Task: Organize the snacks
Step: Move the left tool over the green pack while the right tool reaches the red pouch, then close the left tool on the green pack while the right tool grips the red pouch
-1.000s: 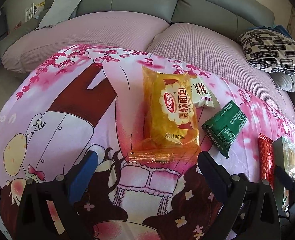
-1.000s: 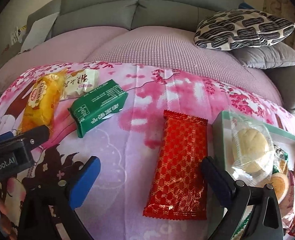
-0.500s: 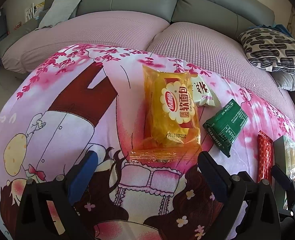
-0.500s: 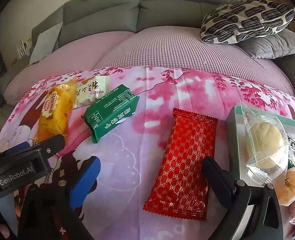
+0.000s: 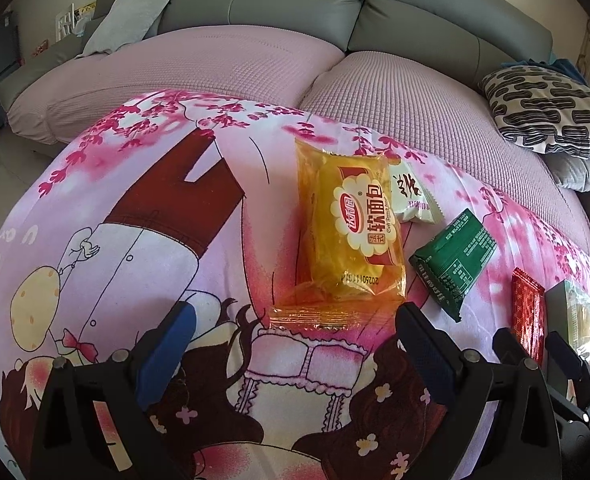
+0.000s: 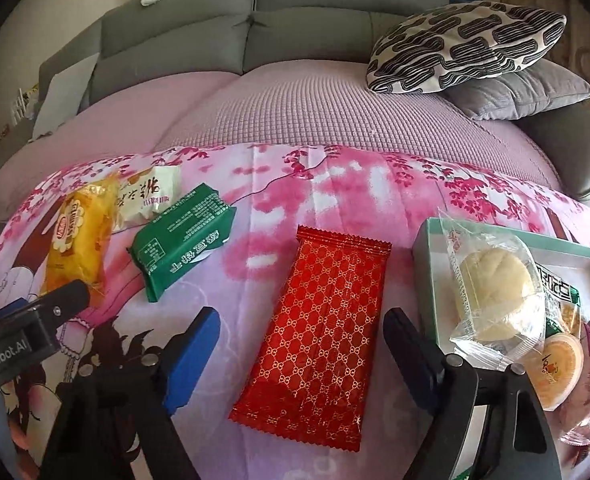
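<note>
- Snacks lie spread on a pink printed cloth [image 5: 115,240] over what seems to be a low desk in front of a grey sofa [image 6: 295,24].
- Left tool [image 5: 291,344] stands wide and empty, at the lower middle of its view, just before the near seal of the yellow bread pack [image 5: 349,240]. The soft, slippery film could slide off the pads, or the bread could be crushed if the jaws close hard.
- White packet [image 5: 411,196] touches the far right side of the yellow pack, so a drag could pull it along.
- Green packet [image 6: 181,238] lies alone left of centre in the right view.
- Right tool [image 6: 301,348] has just been closing, yet it is not gripping: the red packet [image 6: 323,332] lies between the jaws, and I see no pad pressing it. A flat packet may buckle or escape.
- Box [image 6: 425,264] at the right looks full, with a bun [image 6: 495,292] on top; another snack could push it over the rim.
</note>
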Demonstrator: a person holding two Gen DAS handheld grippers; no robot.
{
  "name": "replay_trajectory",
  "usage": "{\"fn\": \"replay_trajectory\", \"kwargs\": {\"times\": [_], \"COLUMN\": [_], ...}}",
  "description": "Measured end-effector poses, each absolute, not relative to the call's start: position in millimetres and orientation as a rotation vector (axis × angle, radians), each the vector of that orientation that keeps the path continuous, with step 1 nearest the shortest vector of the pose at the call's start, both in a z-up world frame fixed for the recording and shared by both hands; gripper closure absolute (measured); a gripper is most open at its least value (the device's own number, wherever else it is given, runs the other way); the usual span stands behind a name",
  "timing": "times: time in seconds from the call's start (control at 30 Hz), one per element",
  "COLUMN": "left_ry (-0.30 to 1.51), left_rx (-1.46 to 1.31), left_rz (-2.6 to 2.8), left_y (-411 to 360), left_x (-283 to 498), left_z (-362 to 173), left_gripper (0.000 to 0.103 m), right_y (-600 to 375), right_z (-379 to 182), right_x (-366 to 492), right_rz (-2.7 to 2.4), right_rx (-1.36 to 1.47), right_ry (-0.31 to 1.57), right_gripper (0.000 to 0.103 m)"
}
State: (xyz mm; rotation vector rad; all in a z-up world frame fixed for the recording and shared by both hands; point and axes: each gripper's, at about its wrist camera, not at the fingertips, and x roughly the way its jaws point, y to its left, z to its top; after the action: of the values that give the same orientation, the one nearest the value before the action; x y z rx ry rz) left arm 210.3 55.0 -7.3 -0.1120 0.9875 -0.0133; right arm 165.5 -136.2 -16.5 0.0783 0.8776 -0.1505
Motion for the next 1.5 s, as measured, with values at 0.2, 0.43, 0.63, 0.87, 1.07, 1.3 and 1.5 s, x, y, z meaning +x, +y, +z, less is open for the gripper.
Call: {"fn": "replay_trajectory", "kwargs": {"times": [0.2,0.43,0.63,0.87,1.07,1.3,1.5], "left_ry": [0.96,0.937,0.929,0.903,0.93,0.988,1.013], "left_rx": [-0.105,-0.081,-0.046,0.071,0.133,0.174,0.14], "left_rz": [-0.032,-0.052,-0.087,-0.177,-0.274,-0.333,-0.301], "left_y": [51.4,42.1,26.3,-10.4,-42.3,-66.5,-61.7], "left_x": [210.1,210.8,214.6,227.7,240.4,254.1,262.8], "left_z": [-4.1,-0.5,6.6,22.5,20.8,5.0,-7.2], "left_gripper": [0.003,0.003,0.003,0.003,0.008,0.027,0.045], "right_y": [-137.4,-137.9,-140.8,-143.6,-144.9,-145.7,-146.4], "right_z": [-18.2,-22.6,-21.6,-21.1,-20.3,-20.9,-20.4], "right_x": [167.3,170.0,169.1,169.0,168.2,168.2,168.0], "right_rz": [-0.179,-0.152,-0.146,-0.133,-0.124,-0.119,-0.113], "right_rx": [0.056,0.068,0.068,0.096,0.115,0.126,0.148], "right_ry": [0.874,0.875,0.868,0.864,0.862,0.861,0.855], "right_gripper": [0.022,0.031,0.043,0.052,0.053,0.054,0.055]}}
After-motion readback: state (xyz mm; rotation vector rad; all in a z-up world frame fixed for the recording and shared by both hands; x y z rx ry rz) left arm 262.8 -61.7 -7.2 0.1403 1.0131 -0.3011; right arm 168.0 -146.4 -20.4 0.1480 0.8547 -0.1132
